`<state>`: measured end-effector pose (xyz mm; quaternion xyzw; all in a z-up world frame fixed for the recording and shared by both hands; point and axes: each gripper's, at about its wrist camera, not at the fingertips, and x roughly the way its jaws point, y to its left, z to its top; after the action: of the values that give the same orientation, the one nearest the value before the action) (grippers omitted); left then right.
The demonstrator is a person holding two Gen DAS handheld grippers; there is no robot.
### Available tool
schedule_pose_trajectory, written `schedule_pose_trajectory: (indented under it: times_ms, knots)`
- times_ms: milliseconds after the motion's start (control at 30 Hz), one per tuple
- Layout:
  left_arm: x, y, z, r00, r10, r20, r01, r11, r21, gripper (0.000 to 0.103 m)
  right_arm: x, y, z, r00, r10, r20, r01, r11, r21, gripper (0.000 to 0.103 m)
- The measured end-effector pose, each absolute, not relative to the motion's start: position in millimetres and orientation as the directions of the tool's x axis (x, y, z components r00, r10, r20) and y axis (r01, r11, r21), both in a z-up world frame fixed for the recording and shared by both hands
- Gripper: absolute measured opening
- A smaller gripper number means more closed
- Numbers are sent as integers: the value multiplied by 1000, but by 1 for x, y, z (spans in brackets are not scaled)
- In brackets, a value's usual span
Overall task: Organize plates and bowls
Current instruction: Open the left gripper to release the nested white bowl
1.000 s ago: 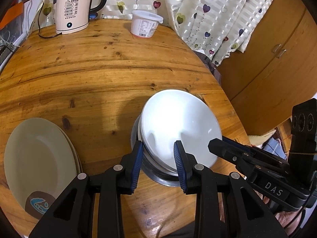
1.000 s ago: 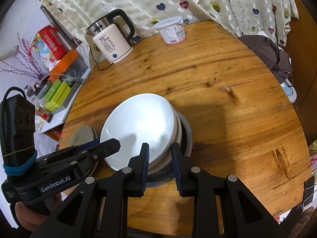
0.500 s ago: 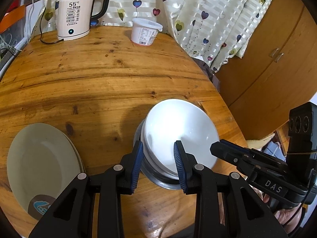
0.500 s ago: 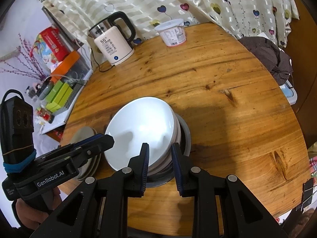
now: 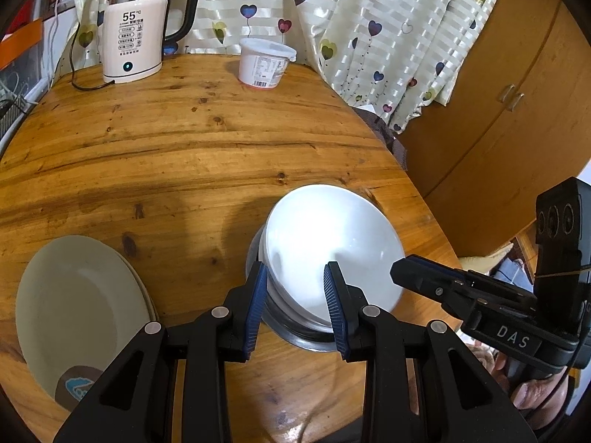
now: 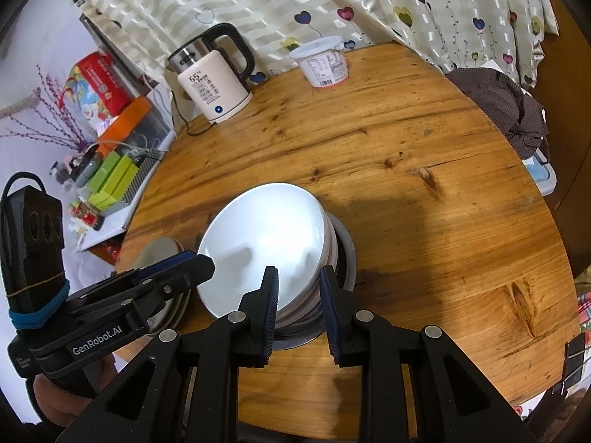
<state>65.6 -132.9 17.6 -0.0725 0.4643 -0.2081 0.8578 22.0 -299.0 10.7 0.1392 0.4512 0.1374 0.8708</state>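
A stack of white bowls (image 5: 328, 236) sits in a metal dish (image 5: 306, 336) near the front edge of the round wooden table (image 5: 184, 147). My left gripper (image 5: 295, 295) is open, its blue pads astride the near left rim of the stack, holding nothing. My right gripper (image 6: 298, 297) is open too, its pads astride the near right rim of the same stack (image 6: 266, 236). A stack of pale plates (image 5: 77, 302) lies to the left of the bowls; it also shows in the right wrist view (image 6: 159, 251) behind the left gripper.
A white kettle (image 5: 136, 37) with its cord and a lidded plastic tub (image 5: 264, 62) stand at the far edge by the curtain. A wooden cabinet (image 5: 517, 110) is right of the table. A dark cloth (image 6: 509, 110) hangs at the right edge. Cluttered shelves (image 6: 110, 170) lie left.
Both grippers have drawn back and up a little from the bowl stack, so more of the far table shows. The bowls and plates have not moved.
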Motion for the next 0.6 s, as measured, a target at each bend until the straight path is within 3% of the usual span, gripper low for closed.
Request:
schedule_pose_trajectory:
  times_ms: [600]
  knots:
    - [61,-105,19,540,-412,-734,266,911,-315,34,17,-318,13,568,446,-692,-139,880,453,25]
